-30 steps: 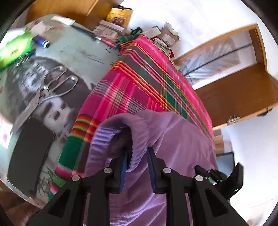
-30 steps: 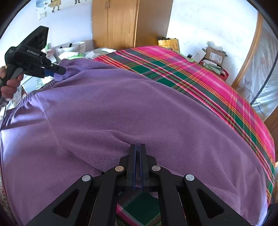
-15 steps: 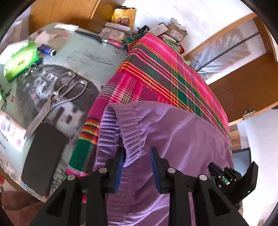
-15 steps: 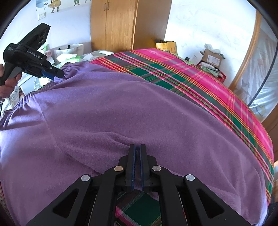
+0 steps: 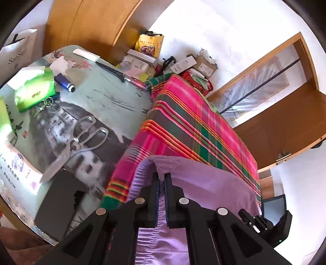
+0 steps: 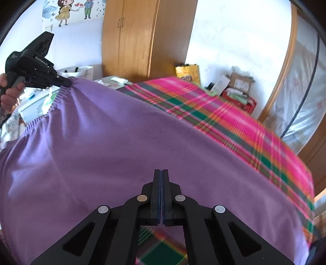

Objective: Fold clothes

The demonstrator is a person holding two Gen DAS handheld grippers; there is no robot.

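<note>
Left wrist: left gripper (image 5: 161, 177) fingers closing on purple garment (image 5: 203, 183) waistband — right gripper (image 6: 161, 173) clamps hem (taut).

The purple garment (image 6: 126, 146) was soft matt fleece with a ribbed, gathered hem. The plaid cloth (image 5: 195, 126) looked woven. Scissors (image 5: 81, 140) were shiny metal; the wardrobe (image 6: 138, 38) smooth wood.

I am in a lived-in room of a home. A tall wooden wardrobe (image 6: 140, 38) stands against the white wall, with a cartoon wall sticker of two children (image 6: 71, 12) beside it. Under me lies a pink, green and orange plaid cloth (image 5: 189, 122). Along its left edge sits a table with a printed landscape top (image 5: 101, 95), carrying a green tissue pack (image 5: 34, 89), metal kitchen scissors (image 5: 77, 142) and a black phone (image 5: 59, 201). Cardboard boxes (image 5: 195, 65) pile at the cloth's far corner.
</note>
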